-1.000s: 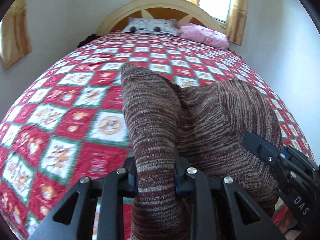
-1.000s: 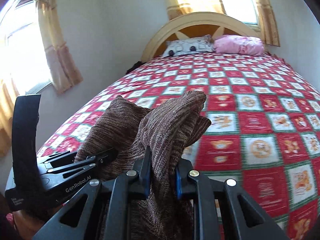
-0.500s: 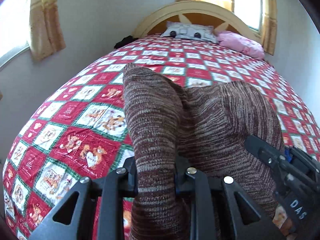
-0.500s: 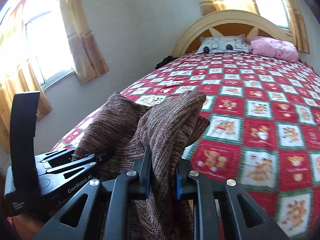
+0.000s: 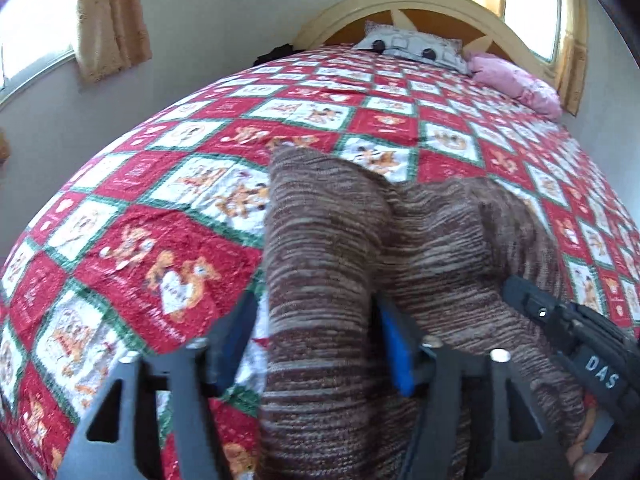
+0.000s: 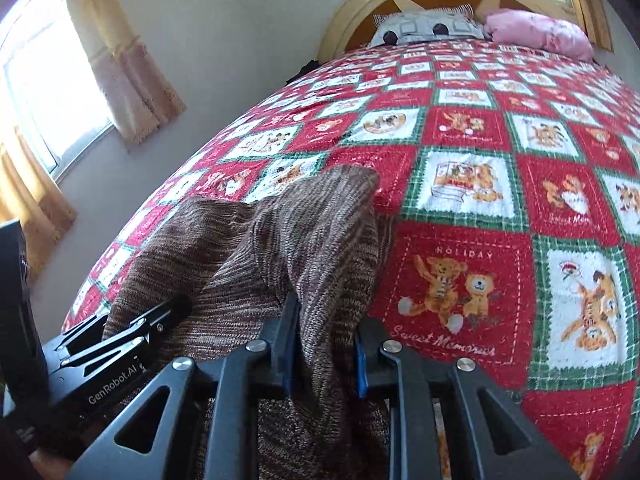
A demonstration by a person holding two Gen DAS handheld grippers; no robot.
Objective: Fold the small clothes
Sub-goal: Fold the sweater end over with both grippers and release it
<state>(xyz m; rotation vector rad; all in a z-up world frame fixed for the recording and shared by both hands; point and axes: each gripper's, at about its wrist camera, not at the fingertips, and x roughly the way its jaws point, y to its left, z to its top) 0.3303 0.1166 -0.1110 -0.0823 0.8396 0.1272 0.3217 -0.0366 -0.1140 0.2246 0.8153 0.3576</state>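
Observation:
A brown striped knit garment lies bunched on the bed's near end; it also shows in the right wrist view. My left gripper stands open, its jaws wide apart on either side of one fold, with a gap on the left. My right gripper has its jaws parted around another fold, the cloth loose between them. The right gripper's body shows at the lower right of the left wrist view. The left gripper's body shows at the lower left of the right wrist view.
The bed carries a red, white and green patchwork quilt. A grey pillow and a pink pillow lie by the curved headboard. Curtained windows and a wall stand to the left.
Both grippers have opened and let go of the garment. They have dropped lower toward the bed and the garment has settled onto the quilt.

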